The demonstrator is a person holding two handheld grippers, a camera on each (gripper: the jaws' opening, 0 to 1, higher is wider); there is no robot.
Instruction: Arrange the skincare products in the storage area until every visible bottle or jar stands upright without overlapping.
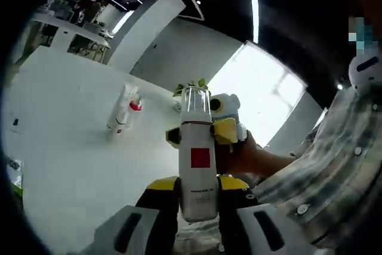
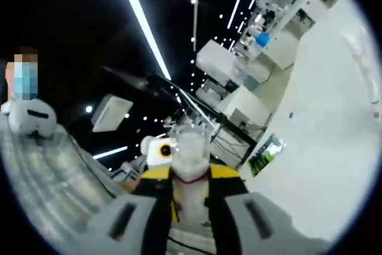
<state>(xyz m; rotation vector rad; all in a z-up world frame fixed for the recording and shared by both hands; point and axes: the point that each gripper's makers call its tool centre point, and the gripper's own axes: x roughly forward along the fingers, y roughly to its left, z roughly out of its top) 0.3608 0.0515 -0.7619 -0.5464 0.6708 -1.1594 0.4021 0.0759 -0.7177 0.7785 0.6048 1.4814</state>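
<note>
bottle (image 1: 199,171): matt white plastic, clear glossy cap | table (image 1: 65,141): smooth matt white

Your left gripper (image 1: 199,207) has grey moulded shells at the bottom with dark slots, black jaws and yellow pads at the tips. Your right gripper (image 2: 190,198) is built the same: grey shells with dark slots, black jaws, yellow tips. Your sleeve (image 1: 325,165) is a pale grey-green plaid with small round white buttons. The same plaid shirt (image 2: 45,171) shows in the right gripper view. Your hand (image 1: 242,156) sits behind a yellow-padded white gripper body
</note>
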